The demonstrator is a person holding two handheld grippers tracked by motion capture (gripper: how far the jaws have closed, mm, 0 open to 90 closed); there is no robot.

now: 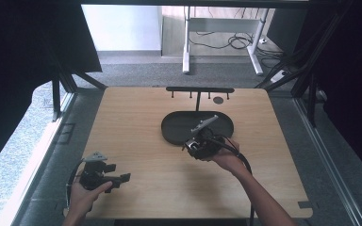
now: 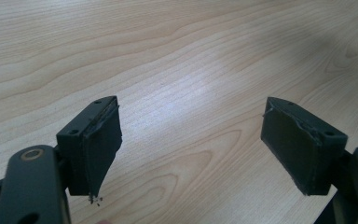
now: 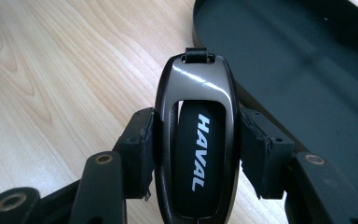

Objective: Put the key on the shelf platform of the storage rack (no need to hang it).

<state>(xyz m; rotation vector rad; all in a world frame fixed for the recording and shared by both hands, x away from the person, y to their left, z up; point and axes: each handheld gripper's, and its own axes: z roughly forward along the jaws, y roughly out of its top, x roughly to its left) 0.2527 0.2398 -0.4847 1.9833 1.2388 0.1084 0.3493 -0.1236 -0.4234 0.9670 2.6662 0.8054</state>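
A light wooden table [image 1: 136, 136] is seen from the high view, with a black oval tray [image 1: 174, 126] placed past its centre and a black rack [image 1: 200, 89] with short hanging pegs standing just behind the tray at the far edge. A small dark round mark [image 1: 218, 100] is visible on the tabletop below the rack. The right gripper [image 1: 192, 143] is held in the person's right hand [image 1: 226, 157] at the near rim of the tray, with its cable looped back along the forearm. In the right gripper view, the jaws of the right gripper [image 3: 196, 140] are clamped on both sides of a dark, glossy car key fob [image 3: 196, 140] marked HAVAL in white letters; the fob is held lengthwise between the pads, with its strap loop at the far end. The fob is located over the bare wood just beside the tray [image 3: 307, 84], whose rim passes behind the far end of the fob. The left gripper [image 1: 122, 179] is held in the left hand [image 1: 87, 194] near the front left corner of the table, well apart from the tray. In the left gripper view, the jaws of the left gripper [image 2: 191, 144] are spread wide apart, with bare wood grain between the pads [image 2: 103, 142].
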